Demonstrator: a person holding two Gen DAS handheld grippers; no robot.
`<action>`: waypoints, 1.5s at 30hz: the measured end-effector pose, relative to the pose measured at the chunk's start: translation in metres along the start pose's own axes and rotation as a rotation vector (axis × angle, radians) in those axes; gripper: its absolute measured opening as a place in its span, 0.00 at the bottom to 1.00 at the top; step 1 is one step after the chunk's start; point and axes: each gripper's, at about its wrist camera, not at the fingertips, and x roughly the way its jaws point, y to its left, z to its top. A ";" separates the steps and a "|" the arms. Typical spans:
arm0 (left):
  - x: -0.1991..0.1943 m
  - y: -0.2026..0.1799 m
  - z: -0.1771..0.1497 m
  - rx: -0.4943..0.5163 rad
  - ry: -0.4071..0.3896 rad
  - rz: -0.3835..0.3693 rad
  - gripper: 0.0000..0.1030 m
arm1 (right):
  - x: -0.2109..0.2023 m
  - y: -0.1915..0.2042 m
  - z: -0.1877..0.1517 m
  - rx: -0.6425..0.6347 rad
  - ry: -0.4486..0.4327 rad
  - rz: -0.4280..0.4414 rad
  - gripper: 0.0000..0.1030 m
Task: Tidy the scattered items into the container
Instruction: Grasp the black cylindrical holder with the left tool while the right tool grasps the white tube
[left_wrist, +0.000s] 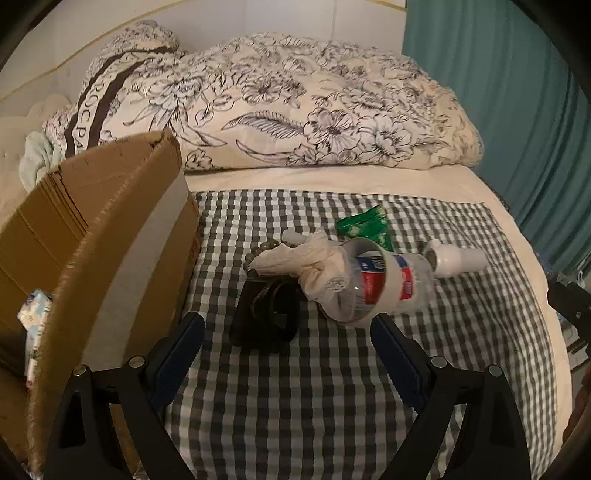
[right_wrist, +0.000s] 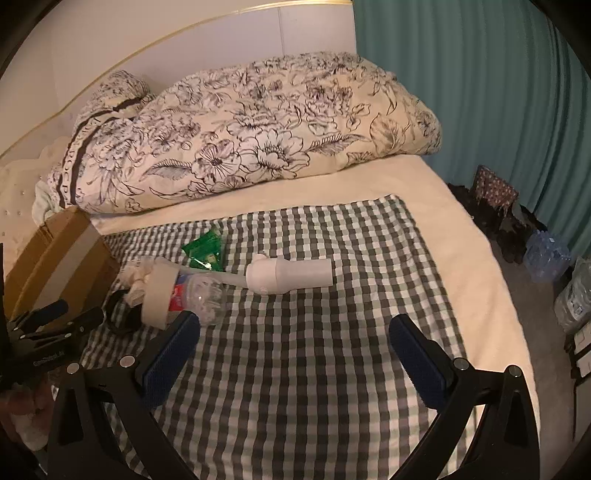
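Clutter lay in a loose heap on the checked cloth (left_wrist: 314, 387) spread over the bed: a black case (left_wrist: 264, 314) nearest the left gripper (left_wrist: 288, 332), a string of beads (left_wrist: 264, 249) and a crumpled white cloth (left_wrist: 310, 264) just behind it, and a clear plastic bottle (left_wrist: 402, 284) on its side with a roll of tape (left_wrist: 365, 280) ringed around it. A green packet (left_wrist: 364, 225) sat beyond these, and a white tube-shaped piece (right_wrist: 291, 275) lay on its side to the right, apart from the heap. The cardboard box (left_wrist: 92, 236) stood at the left edge of the cloth, its flap raised, with a printed packet (left_wrist: 35, 332) inside. Both grippers hung above the cloth with fingers spread wide and nothing between them; the right gripper (right_wrist: 295, 347) pointed toward bare checks just short of the white piece. A floral duvet (right_wrist: 240, 140) was bunched at the far side of the bed before a teal curtain (right_wrist: 480, 92).
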 end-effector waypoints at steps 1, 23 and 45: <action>0.005 0.000 0.000 0.000 0.004 0.008 0.91 | 0.006 0.000 0.001 -0.001 0.003 0.003 1.00; 0.070 0.006 0.000 0.022 0.054 0.018 0.91 | 0.132 0.014 0.011 -0.013 0.088 -0.074 1.00; 0.101 0.014 -0.004 -0.023 0.081 -0.027 0.57 | 0.167 0.006 0.024 0.029 0.101 -0.046 1.00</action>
